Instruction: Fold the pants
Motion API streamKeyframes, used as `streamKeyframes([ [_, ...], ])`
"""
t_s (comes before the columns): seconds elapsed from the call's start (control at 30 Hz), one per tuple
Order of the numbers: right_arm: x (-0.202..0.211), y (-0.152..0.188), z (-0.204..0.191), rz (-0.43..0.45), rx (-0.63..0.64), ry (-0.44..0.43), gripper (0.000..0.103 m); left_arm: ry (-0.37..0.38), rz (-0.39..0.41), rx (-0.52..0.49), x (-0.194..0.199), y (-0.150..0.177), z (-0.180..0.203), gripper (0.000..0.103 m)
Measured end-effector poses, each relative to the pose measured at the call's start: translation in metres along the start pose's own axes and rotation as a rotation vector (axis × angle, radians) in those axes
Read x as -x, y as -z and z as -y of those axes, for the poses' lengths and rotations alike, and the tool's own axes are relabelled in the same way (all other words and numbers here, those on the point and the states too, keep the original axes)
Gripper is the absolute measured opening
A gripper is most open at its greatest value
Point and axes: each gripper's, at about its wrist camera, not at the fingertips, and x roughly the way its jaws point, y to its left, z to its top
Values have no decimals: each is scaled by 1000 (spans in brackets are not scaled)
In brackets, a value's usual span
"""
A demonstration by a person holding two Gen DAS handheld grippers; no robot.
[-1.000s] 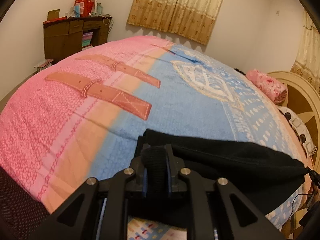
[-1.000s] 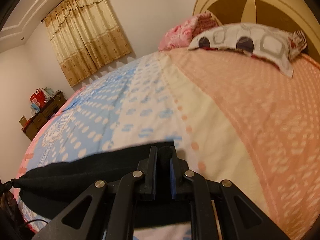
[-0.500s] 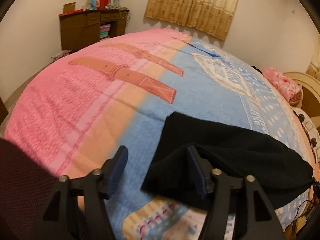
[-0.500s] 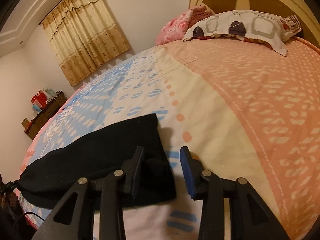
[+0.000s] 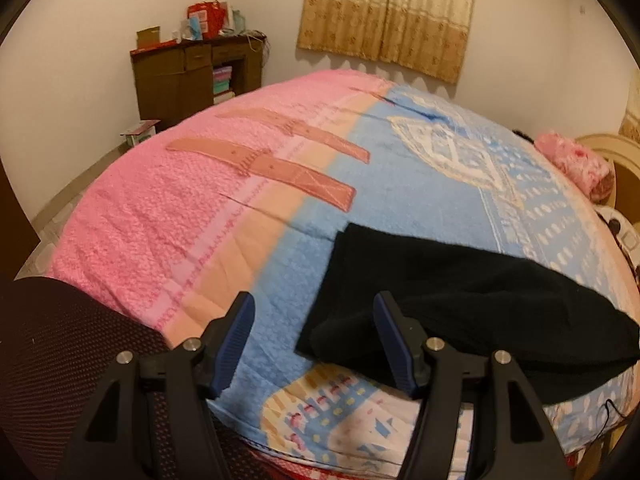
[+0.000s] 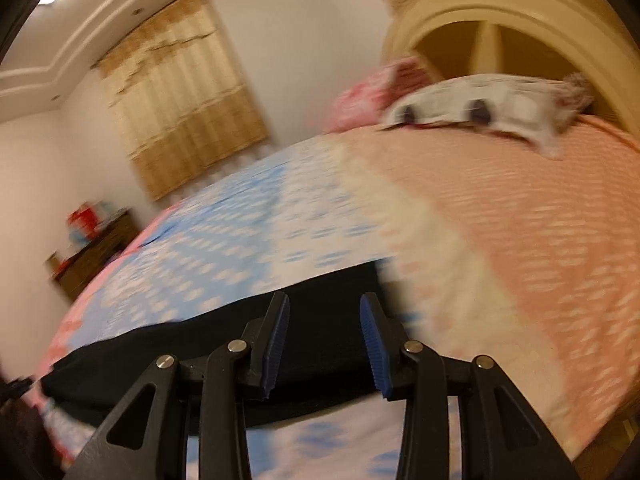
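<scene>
Black pants (image 5: 460, 292) are seen lying folded into a long band on the bed (image 5: 200, 216), near its close edge. Across the left wrist view a pink, peach and blue blanket (image 5: 168, 200) is shown, with the pants resting on its blue part; the far left corner of the room is visible only there, where a dark wooden cabinet (image 5: 180, 76) is stood against the wall with red packages (image 5: 206, 20) piled on top and stacked items in its open shelf. Only in the right wrist view, which is blurred, are the peach end of the blanket, a patterned pillow (image 6: 480, 104) and the arched headboard (image 6: 500, 8) shown in full; a curtain (image 6: 180, 112) is seen in both views. The left hand-held gripper (image 5: 314, 338) is released, its jaws spread apart, with one end of the pants just beside its right finger and bare blanket between the pads. The right hand-held gripper (image 6: 324, 346) is likewise released; the other end of the pants is seen between its blue pads (image 6: 372, 344), but no pad is pressed on the cloth. A dark mesh surface (image 5: 60, 360) is blocking the lower left corner of the left view.
</scene>
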Motion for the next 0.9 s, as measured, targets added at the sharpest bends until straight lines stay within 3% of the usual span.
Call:
streamKeyframes([
  [0.2,-34,38,-113,-197,177,-208,39,37,-90,-20,-15,6,17,64],
  [0.47,-63,100,-253,-310,518,-403,39,14,-127,-93,-23,16,29,64],
  [0.67,-82,126,-298,-331,736,-363,39,5,-118,-102,-31,5,26,58],
  [0.9,-90,138,-299,-356,807,-317,39,77,-141,-18,-40,5,19,58],
])
